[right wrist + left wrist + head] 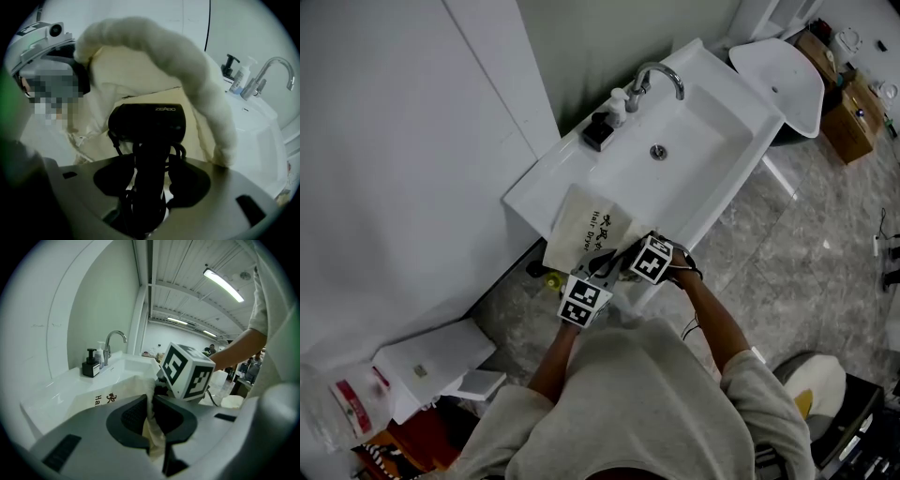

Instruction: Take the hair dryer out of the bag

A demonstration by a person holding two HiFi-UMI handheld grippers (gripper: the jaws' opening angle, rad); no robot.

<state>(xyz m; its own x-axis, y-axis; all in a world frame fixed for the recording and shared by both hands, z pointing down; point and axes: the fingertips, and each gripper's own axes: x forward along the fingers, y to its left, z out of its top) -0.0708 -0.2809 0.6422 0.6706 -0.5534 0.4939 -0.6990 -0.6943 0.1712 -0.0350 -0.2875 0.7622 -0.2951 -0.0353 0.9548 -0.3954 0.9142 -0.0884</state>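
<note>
A cream cloth bag [586, 220] with dark print lies on the left end of the white sink counter [534, 187]. My left gripper [149, 411] is shut on a fold of the bag's rim [149, 394] and holds the mouth up. Inside the open mouth sits the black hair dryer [147, 123], its cord wound round the handle. My right gripper [149, 173] points steeply down into the bag, its jaws closed round that handle. In the head view both grippers [614, 267] crowd together at the bag's near end.
A chrome faucet [661, 75], a black pump bottle [600, 131] and a small white bottle [620, 105] stand behind the basin [694, 141]. A white toilet [783, 75] and cardboard boxes [853, 117] are at the far right. White boxes [431, 361] lie on the floor at left.
</note>
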